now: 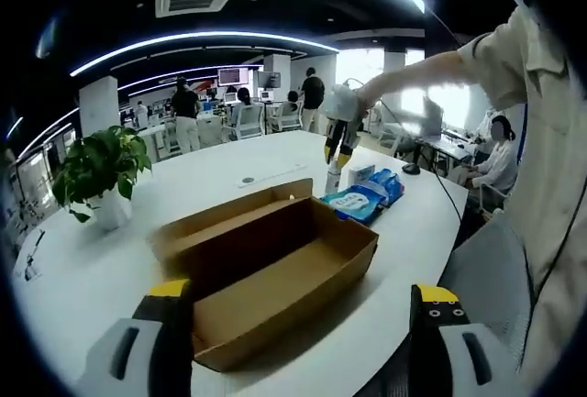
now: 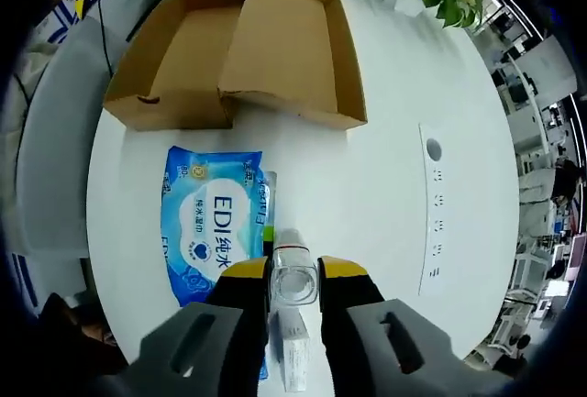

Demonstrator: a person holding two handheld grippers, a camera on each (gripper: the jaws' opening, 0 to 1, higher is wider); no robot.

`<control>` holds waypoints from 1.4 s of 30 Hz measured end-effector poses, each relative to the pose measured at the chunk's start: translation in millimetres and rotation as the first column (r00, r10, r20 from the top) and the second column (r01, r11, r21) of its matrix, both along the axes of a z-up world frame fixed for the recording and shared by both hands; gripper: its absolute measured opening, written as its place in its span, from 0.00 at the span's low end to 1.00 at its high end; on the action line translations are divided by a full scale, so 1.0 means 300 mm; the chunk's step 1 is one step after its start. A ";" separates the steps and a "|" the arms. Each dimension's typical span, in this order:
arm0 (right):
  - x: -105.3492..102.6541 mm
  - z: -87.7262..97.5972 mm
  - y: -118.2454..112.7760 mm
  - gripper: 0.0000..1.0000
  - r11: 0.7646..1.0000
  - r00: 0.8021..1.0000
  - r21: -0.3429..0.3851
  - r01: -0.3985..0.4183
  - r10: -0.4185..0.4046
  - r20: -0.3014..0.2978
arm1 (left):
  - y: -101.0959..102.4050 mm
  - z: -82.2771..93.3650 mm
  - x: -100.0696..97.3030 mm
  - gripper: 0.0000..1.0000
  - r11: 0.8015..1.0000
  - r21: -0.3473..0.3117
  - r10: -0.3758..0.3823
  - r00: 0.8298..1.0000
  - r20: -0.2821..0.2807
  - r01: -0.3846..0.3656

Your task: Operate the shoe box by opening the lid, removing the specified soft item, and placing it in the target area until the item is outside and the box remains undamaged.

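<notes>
The brown cardboard shoe box [image 1: 275, 264] lies open and empty on the white table, its lid [image 1: 229, 214] folded back. My left gripper [image 1: 303, 324] hovers open in front of the box, one jaw on either side of its near corner. Beyond the box lies a blue soft wipes pack [image 1: 359, 200]. In the right gripper view the same pack [image 2: 213, 223] lies flat on the table outside the box [image 2: 284, 49]. My right gripper [image 2: 293, 282] is shut on a clear plastic bottle [image 2: 293, 280] beside the pack. In the left gripper view this gripper [image 1: 339, 145] hangs from the person's outstretched arm.
A potted green plant [image 1: 96, 172] stands at the table's left side. A socket strip [image 2: 431, 209] is set into the table top. The person's body and sleeve [image 1: 541, 186] fill the right. Desks and several people stand in the office behind.
</notes>
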State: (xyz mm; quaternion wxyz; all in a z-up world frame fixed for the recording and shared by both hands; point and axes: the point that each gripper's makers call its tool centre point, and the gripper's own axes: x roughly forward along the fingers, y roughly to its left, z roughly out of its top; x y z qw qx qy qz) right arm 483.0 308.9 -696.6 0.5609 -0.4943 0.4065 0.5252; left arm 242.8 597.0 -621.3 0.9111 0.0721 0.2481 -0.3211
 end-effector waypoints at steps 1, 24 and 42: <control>0.002 0.000 0.000 0.18 1.000 1.000 -0.001 0.000 0.000 0.004 | 0.002 0.000 0.001 1.00 1.000 0.002 0.001 1.000 0.000 -0.001; 0.053 0.029 0.039 0.25 0.994 0.995 0.070 0.088 -0.091 0.038 | 0.170 -0.076 0.045 0.86 0.984 0.085 0.161 0.986 -0.048 -0.156; 0.024 0.112 0.277 0.26 0.835 0.882 0.285 0.471 -0.455 -0.126 | 0.325 -0.140 0.125 0.48 0.897 0.119 0.435 0.897 -0.073 -0.425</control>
